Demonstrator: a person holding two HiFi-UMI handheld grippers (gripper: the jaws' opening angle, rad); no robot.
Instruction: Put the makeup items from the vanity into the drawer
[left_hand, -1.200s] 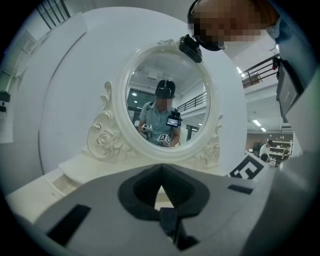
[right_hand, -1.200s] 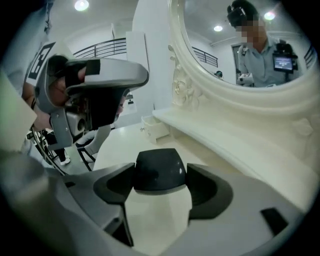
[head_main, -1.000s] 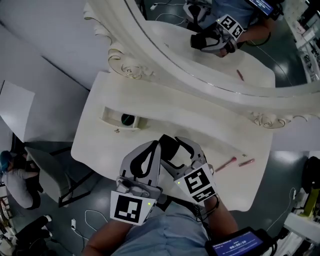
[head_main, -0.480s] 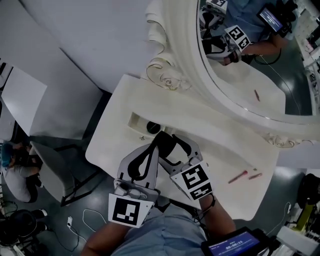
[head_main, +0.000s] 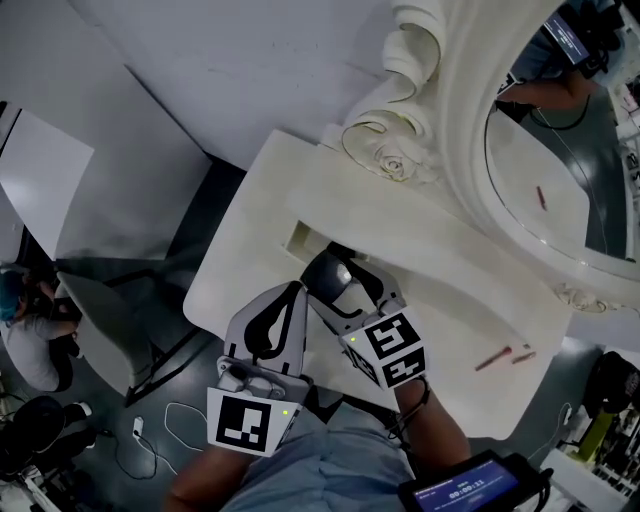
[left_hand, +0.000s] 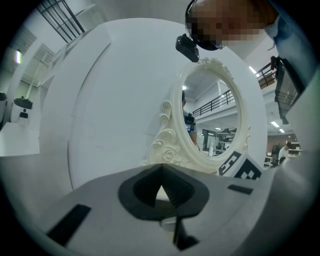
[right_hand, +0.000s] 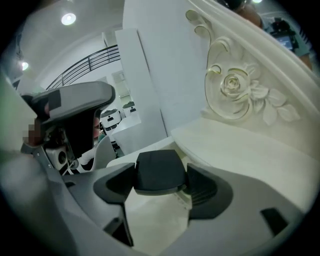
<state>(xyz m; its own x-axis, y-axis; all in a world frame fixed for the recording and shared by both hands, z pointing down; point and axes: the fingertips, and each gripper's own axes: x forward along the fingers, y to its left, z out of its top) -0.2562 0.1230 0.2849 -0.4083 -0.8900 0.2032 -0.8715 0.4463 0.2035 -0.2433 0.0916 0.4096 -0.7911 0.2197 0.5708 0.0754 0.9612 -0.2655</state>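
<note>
The white worktop (head_main: 455, 300) has its open drawer (head_main: 299, 238) near the left end. The right hand-held gripper (head_main: 335, 285), grasping a dark compact (right_hand: 156, 171), has come up to that drawer, so the drop seems close. The left hand-held gripper (left_hand: 161, 172) is clenched on nothing. Two pink pencils (head_main: 493, 359) wait near the right front corner.

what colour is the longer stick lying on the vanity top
The longer stick is pinkish red; the head view shows it best.
</note>
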